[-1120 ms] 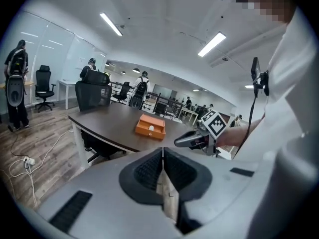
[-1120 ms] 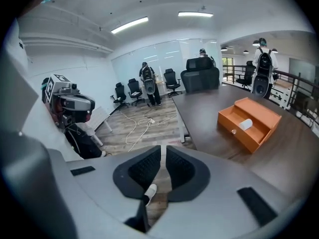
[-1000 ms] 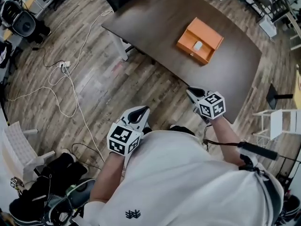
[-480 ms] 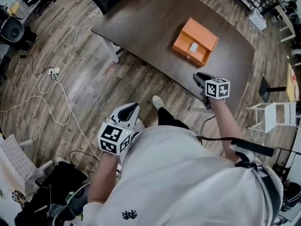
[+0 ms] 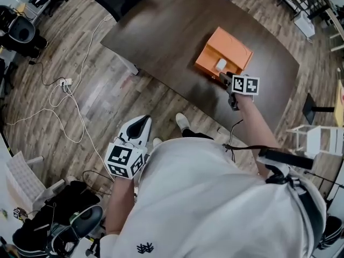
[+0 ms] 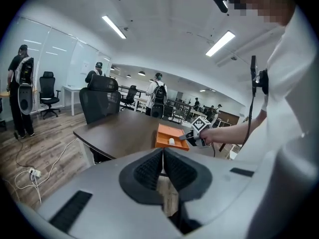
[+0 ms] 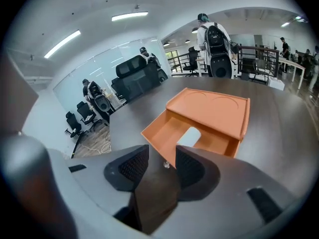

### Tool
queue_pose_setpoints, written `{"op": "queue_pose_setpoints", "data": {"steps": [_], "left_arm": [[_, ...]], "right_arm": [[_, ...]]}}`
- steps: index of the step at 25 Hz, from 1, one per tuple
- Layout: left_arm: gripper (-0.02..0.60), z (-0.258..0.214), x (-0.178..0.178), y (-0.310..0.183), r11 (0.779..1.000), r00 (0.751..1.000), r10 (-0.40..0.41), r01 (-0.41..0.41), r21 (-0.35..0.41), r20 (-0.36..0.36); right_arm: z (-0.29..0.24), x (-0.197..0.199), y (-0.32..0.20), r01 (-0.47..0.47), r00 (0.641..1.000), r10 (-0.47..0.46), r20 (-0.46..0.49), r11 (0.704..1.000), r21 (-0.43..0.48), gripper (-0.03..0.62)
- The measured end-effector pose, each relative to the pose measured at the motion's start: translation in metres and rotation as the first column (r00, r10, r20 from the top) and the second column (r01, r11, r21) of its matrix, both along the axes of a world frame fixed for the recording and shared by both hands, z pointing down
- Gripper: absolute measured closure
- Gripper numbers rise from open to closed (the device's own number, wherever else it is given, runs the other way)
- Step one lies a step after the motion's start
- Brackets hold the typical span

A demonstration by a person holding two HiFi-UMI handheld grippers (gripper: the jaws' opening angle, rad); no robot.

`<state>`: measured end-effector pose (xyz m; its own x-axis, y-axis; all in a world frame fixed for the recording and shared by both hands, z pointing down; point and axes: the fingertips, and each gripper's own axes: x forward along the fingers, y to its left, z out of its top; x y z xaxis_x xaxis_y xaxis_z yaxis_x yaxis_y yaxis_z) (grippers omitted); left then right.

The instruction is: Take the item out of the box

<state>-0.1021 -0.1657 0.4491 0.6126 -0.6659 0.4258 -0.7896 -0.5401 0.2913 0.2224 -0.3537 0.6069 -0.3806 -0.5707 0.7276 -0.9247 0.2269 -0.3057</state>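
Right claw [image 7: 162, 159]: jaws opening, pads pressing on nothing, small knob [image 7: 166, 164] of drawer front in line between the tips. Drawer [image 7: 162, 128] standing out of orange box [image 7: 214, 108], toward claw; white item [image 7: 189, 136] lying inside, long axis front to back. Box near front edge of bench [image 5: 172, 31]; bare bench to left and beyond. Left claw [image 6: 162, 156] closed, empty, low over floor

Drawer [image 7: 169, 128] is sitting open upward; box top [image 7: 209, 106] is overhanging its rear; counter [image 7: 279, 133] is lying bare on both sides.
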Motion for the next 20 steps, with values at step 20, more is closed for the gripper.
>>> {"op": "queue_pose_setpoints", "data": {"steps": [20], "left_arm": [[0.569, 0.001, 0.051, -0.07, 0.997, 0.997, -0.064, 0.066, -0.035, 0.049]], "right_arm": [[0.077, 0.04, -0.081, -0.166, 0.986, 0.168, -0.009, 0.964, -0.206, 0.364]]}}
